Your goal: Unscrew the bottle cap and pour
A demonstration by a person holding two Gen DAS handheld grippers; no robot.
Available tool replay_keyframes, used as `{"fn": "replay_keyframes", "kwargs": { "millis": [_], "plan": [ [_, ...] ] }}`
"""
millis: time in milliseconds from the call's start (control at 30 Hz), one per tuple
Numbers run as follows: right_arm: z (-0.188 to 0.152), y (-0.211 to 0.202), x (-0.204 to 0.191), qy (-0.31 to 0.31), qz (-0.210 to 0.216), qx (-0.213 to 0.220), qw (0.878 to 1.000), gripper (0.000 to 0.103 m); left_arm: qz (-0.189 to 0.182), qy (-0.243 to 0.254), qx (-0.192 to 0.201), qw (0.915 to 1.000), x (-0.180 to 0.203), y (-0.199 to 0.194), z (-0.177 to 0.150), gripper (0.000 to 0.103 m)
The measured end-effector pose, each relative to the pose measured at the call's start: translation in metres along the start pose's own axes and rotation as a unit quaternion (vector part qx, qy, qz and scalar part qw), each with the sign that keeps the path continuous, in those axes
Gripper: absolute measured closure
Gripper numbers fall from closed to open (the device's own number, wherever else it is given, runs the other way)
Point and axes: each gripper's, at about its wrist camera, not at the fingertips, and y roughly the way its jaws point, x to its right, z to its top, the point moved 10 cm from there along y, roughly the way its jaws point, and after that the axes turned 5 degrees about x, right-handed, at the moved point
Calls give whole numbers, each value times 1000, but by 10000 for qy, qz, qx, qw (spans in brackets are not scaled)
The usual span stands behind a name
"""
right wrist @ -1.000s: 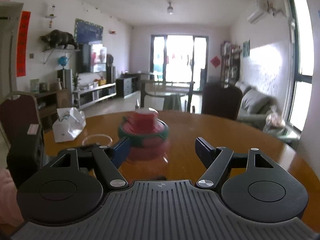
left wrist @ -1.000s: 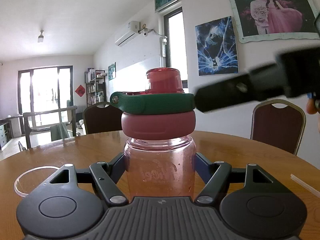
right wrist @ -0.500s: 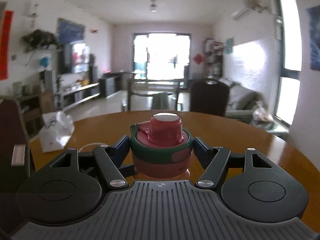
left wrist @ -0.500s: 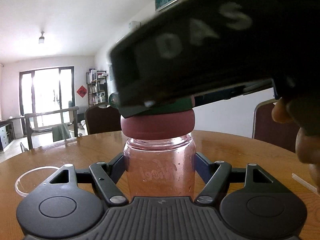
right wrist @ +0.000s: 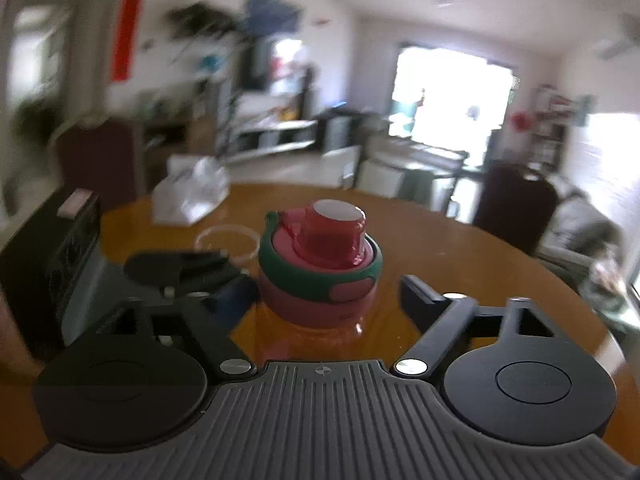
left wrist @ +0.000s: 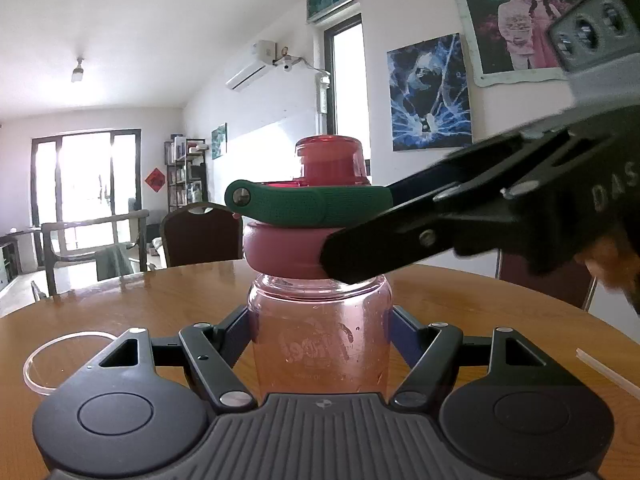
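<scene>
A pink see-through bottle [left wrist: 320, 344] stands upright on the round wooden table [left wrist: 120, 304], and my left gripper [left wrist: 320, 332] is shut on its body. Its pink cap [left wrist: 288, 252] carries a green strap [left wrist: 308, 204] and a red spout [left wrist: 330, 160]. My right gripper [right wrist: 324, 288] reaches in from the right at cap height and straddles the cap [right wrist: 320, 264]. Its fingers stand open, with a small gap showing on the right side. The right wrist view is blurred by motion.
A clear plastic ring [left wrist: 60, 356] lies on the table to the left of the bottle. A white plastic bag [right wrist: 188, 196] sits farther back. A thin white strip [left wrist: 608, 372] lies near the right edge. Dark chairs [left wrist: 200, 236] stand around the table.
The right gripper came in from the right and closed round the cap half a second ago. Now it has swung and tilted, and its fingers stand a little wider. The left gripper and bottle stayed put.
</scene>
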Motion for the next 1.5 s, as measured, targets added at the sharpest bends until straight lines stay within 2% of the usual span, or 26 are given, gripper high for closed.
{"fn": "replay_keyframes", "kwargs": {
  "millis": [167, 300, 467, 900, 967, 1033, 1067, 1100, 1167, 1267, 1400, 1500],
  "plan": [
    [1, 2, 1, 124, 32, 48, 9999, 11, 64, 3, 1, 10000, -1, 2, 0, 32],
    [2, 4, 2, 223, 57, 86, 9997, 24, 100, 18, 1, 9999, -1, 4, 0, 32],
    [4, 6, 3, 348, 88, 134, 9993, 30, 158, 111, 19, 9998, 1, 4, -1, 32],
    [7, 11, 6, 670, 170, 258, 9973, 32, -156, -10, -22, 9999, -8, 9, -1, 32],
    [-7, 12, 8, 415, 615, 359, 9966, 32, -232, -23, -18, 9997, -9, 10, -1, 32],
    [-10, 12, 15, 529, 1019, 382, 9926, 31, -272, -22, -10, 9996, -8, 11, -1, 32],
    [-10, 12, 16, 593, 1090, 392, 9915, 28, -266, -18, -6, 9996, -9, 11, -1, 32],
    [-10, 11, 15, 620, 1032, 406, 9919, 19, -257, -21, -6, 9997, -8, 11, -1, 32],
    [-7, 10, 9, 654, 616, 450, 9949, 5, -246, -22, -10, 9997, -6, 10, -1, 32],
    [-1, 7, -1, 704, -90, 521, 9961, 3, -190, -12, -8, 9998, -3, 8, -1, 32],
    [7, 0, -15, 764, -1029, 611, 9899, 3, -127, -13, -12, 9999, 1, 5, -1, 32],
    [6, -8, -13, 848, -1359, 622, 9851, 4, -99, -13, -19, 9999, 0, 5, -2, 32]
  ]
}}
